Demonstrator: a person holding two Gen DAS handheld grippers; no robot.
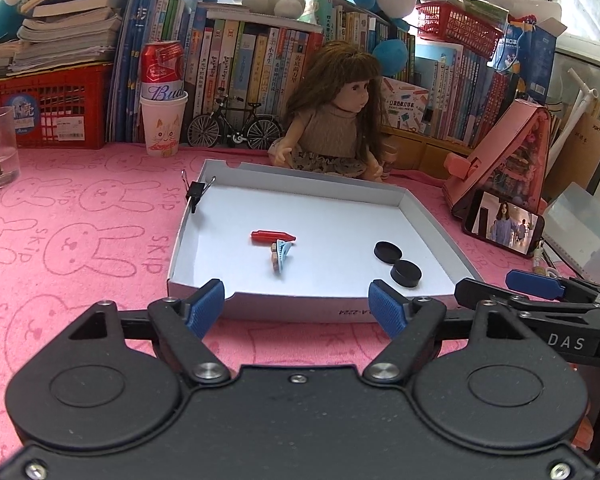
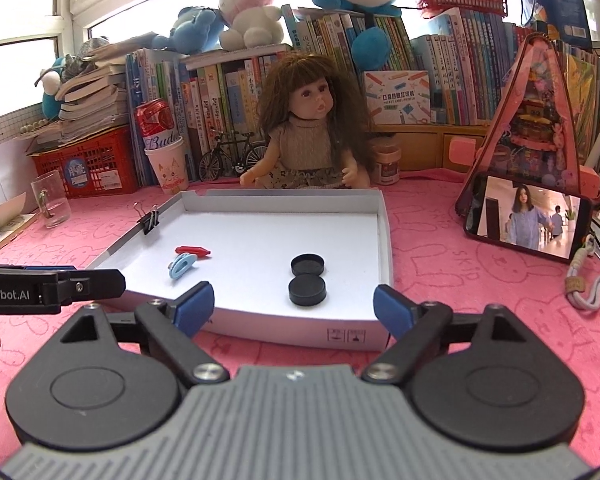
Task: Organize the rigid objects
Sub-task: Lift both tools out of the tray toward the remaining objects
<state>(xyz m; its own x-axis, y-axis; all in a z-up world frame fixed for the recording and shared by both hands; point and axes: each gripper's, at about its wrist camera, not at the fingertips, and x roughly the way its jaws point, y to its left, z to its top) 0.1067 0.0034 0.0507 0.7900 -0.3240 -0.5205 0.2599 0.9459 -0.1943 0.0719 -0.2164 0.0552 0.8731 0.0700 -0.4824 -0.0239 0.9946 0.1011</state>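
Both grippers hung just short of the near wall of the white tray [image 1: 204, 216], the left gripper [image 1: 300, 300] and the right gripper [image 2: 294, 304] each with blue pads spread wide and nothing between them, which I took to mean the small things were already gathered in the tray. On its floor a red crayon [image 1: 273, 235] lay left of the middle with a pale blue clip [image 1: 280, 258] touching it, two black round lids [image 1: 397, 265] sat side by side toward the tray's right wall, and a black binder clip [image 1: 197, 194] gripped its left wall.
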